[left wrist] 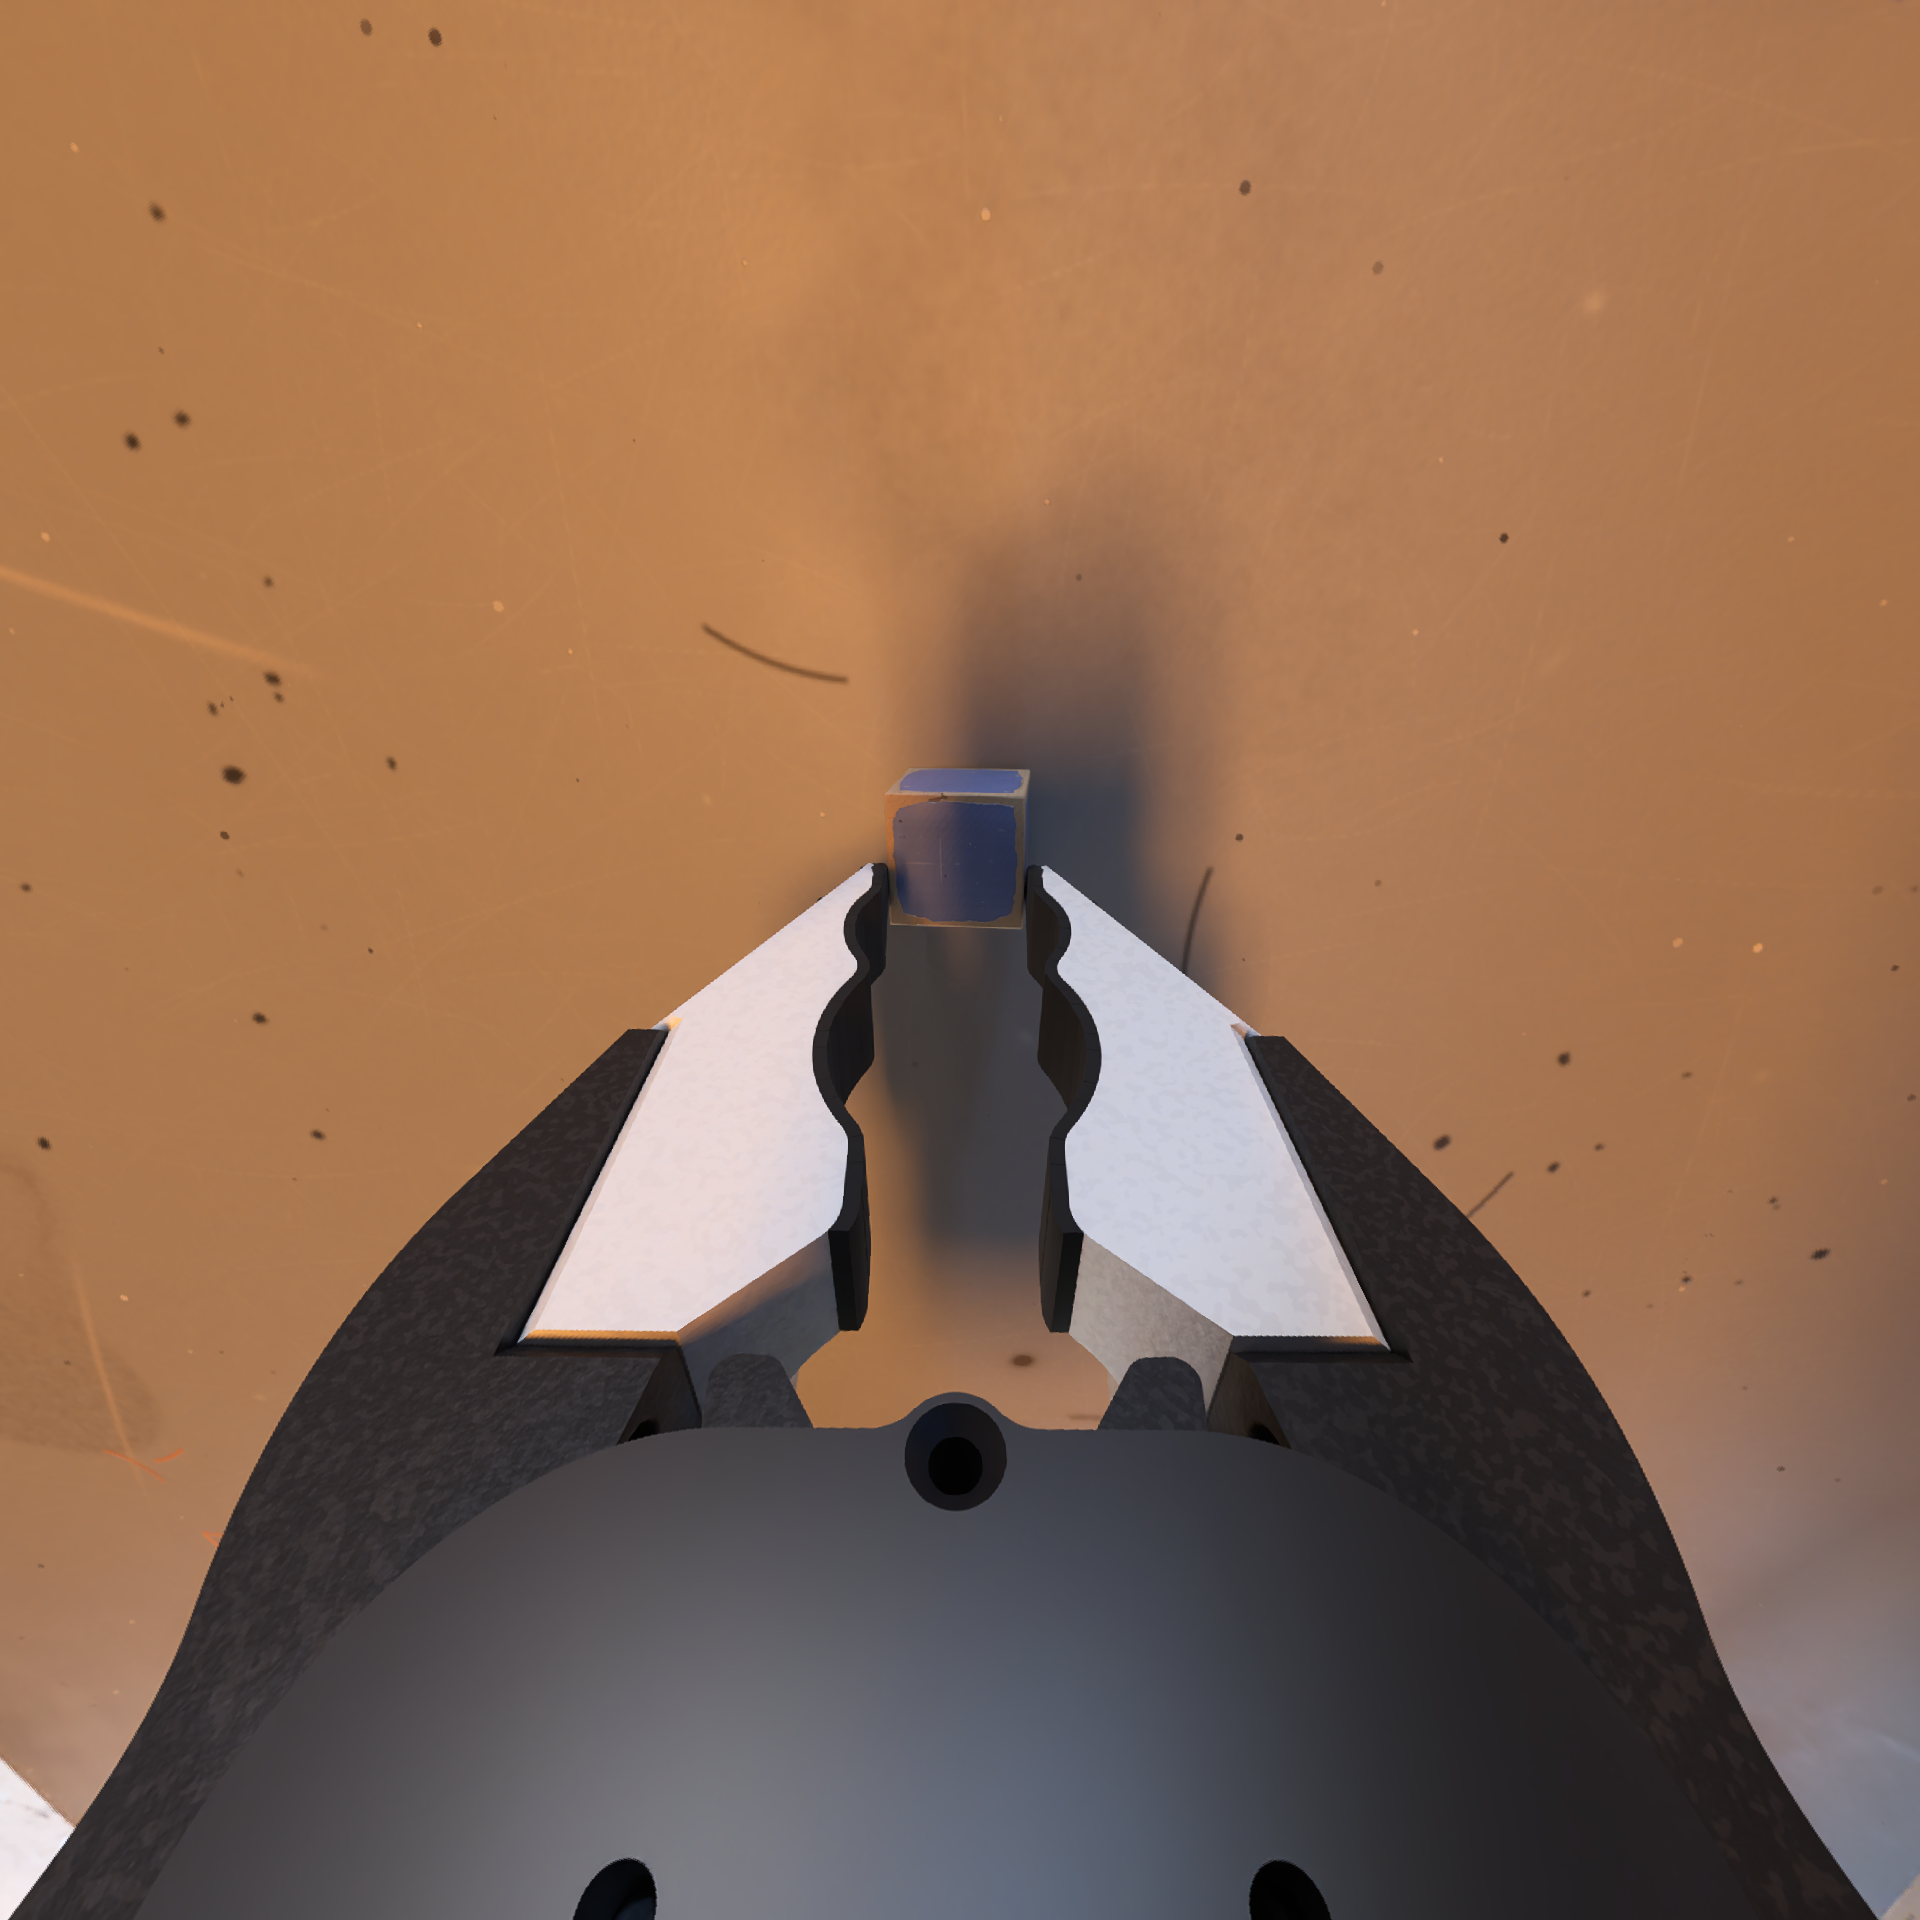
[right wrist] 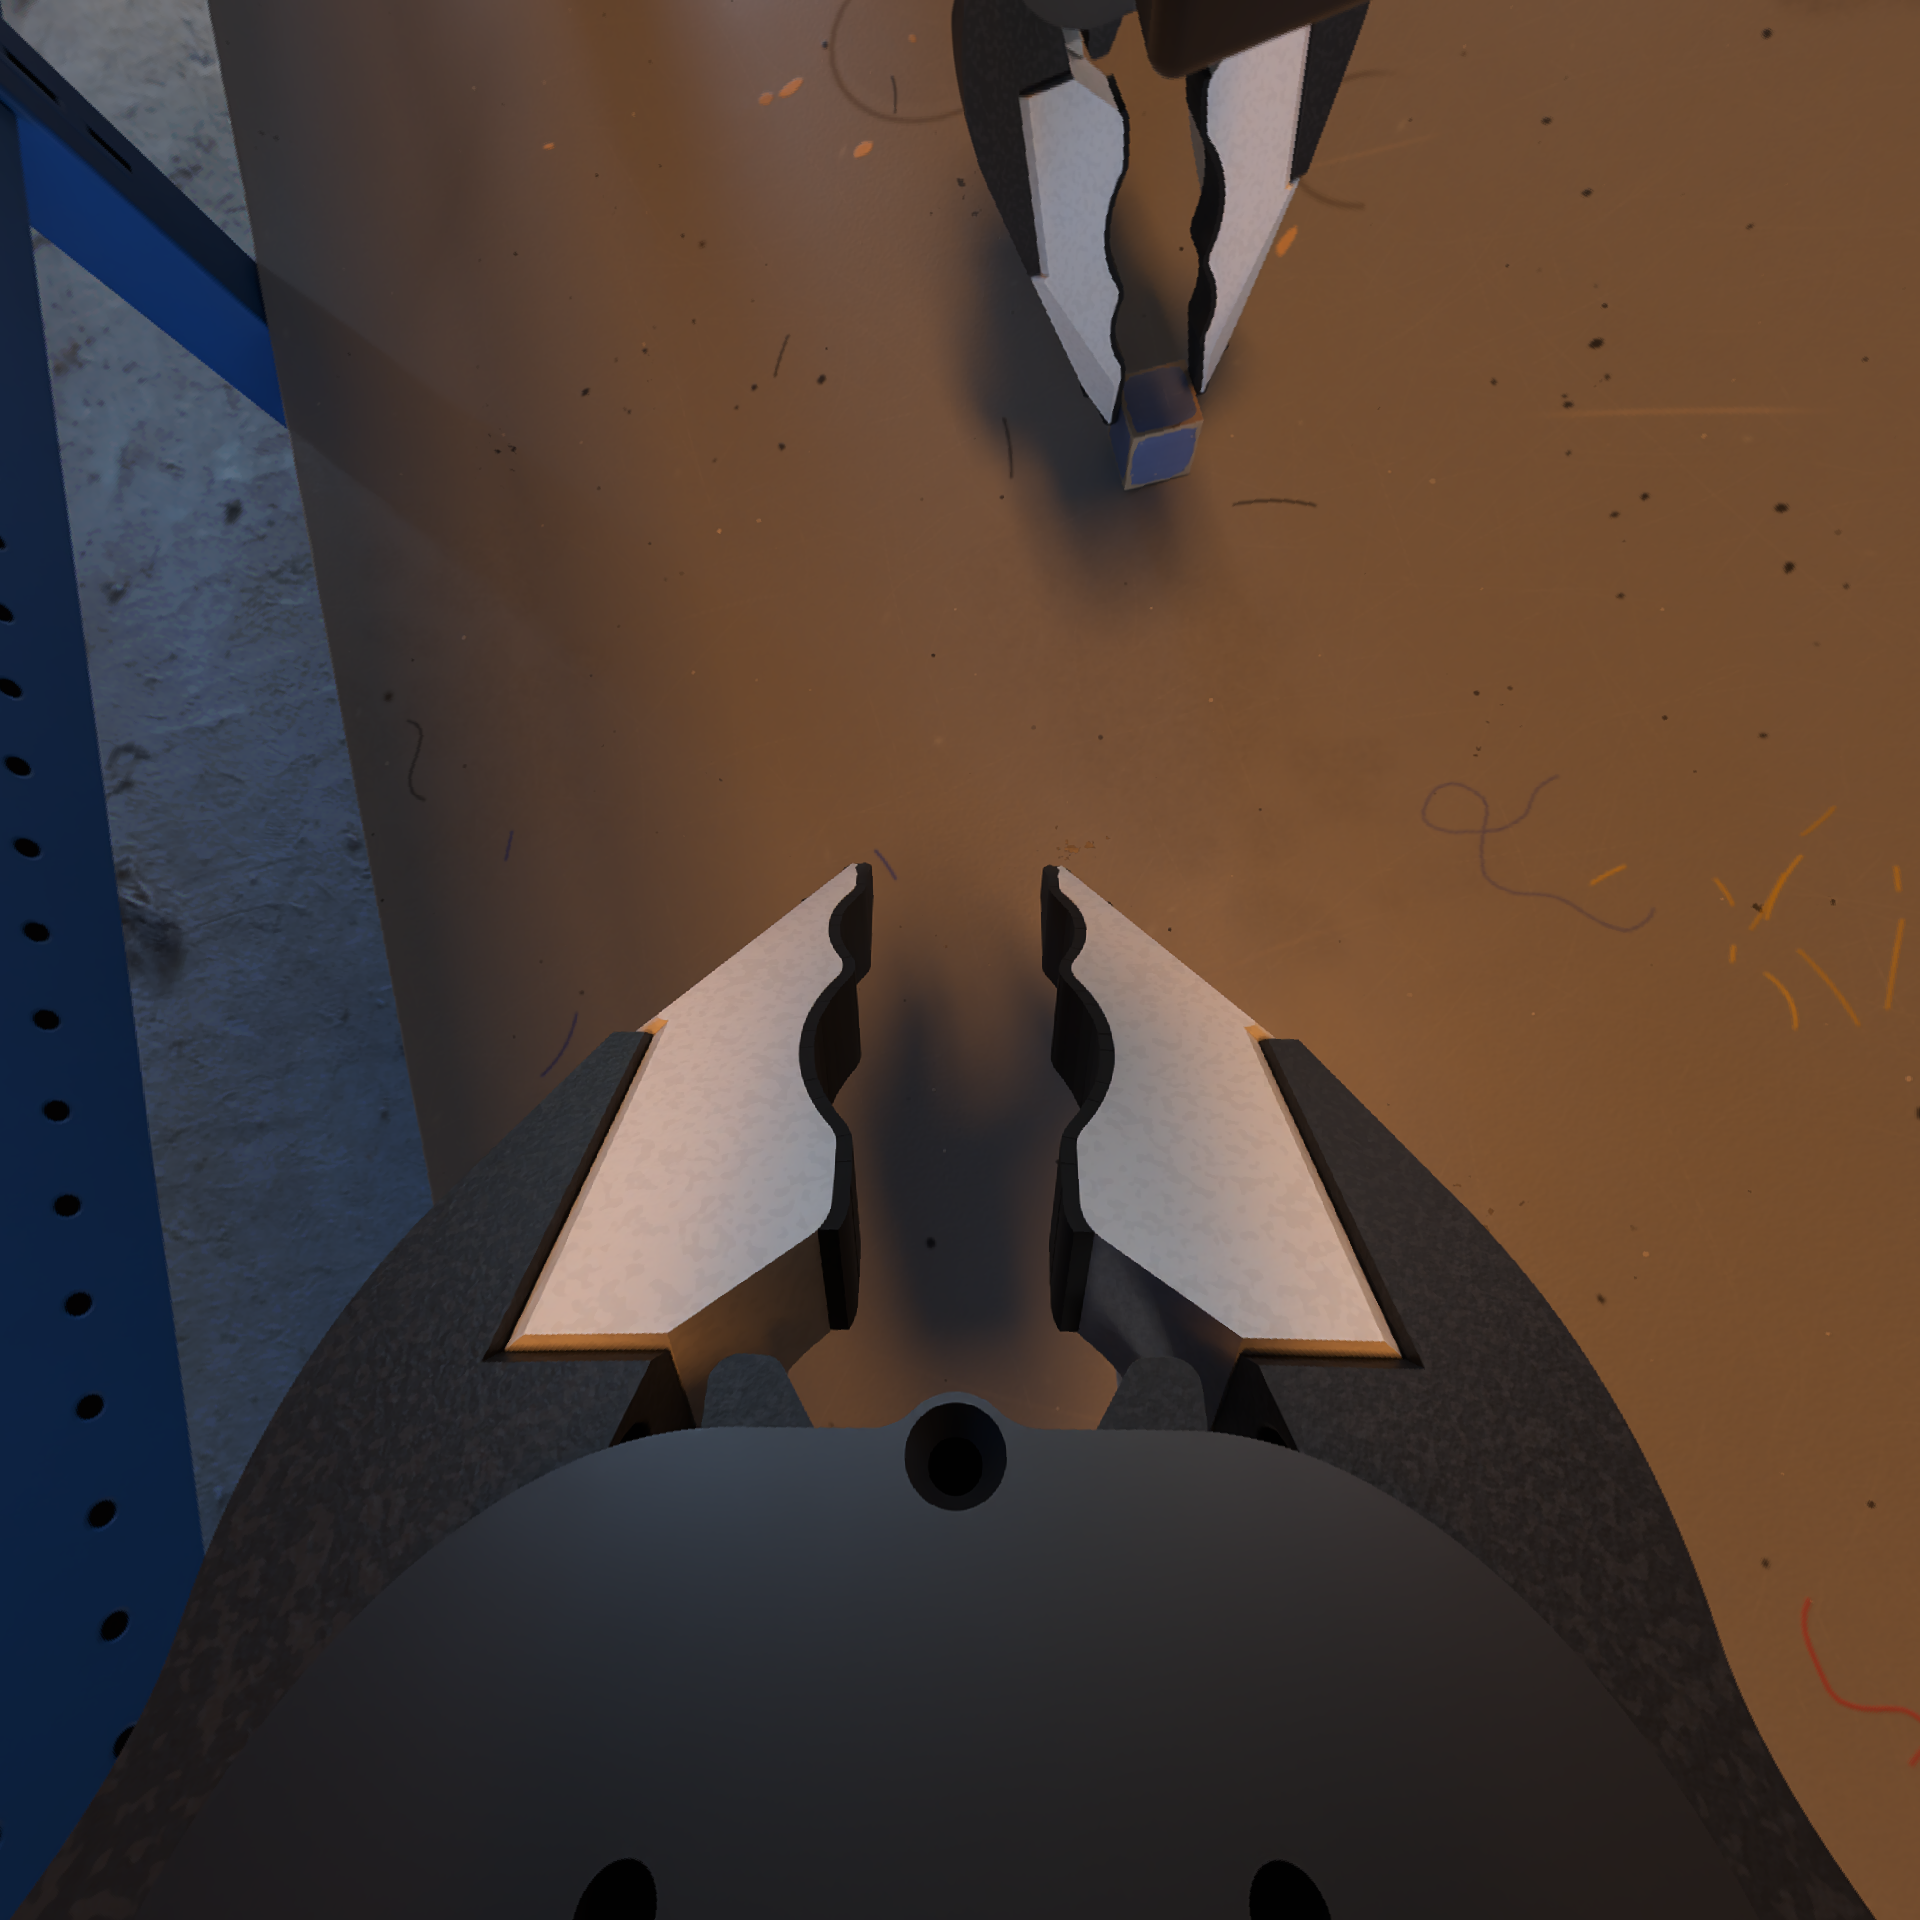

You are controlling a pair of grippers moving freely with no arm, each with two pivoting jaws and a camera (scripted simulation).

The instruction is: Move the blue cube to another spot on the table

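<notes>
Left gripper [left wrist: 957, 883]: fingers clamped on the blue cube [left wrist: 957, 854] at their tips, likely for carrying
Cube: just above the bench [left wrist: 416, 520]
Right gripper [right wrist: 957, 883]: fingers apart, empty, well clear

Count: one blue cube [left wrist: 957, 860] — single item, worn tan edges, no second cube in either wrist view. Two grippers: the left gripper [left wrist: 956, 881] and the right gripper [right wrist: 956, 881], two fingers each, so four fingers total — each finger has one white plate and one dark wavy pad. One brown table [right wrist: 1351, 675] with scattered specks and scratches, too many to count, plus one blue perforated post [right wrist: 62, 1039] and one blue diagonal bar [right wrist: 135, 218] at the left edge of the right wrist view.
</notes>
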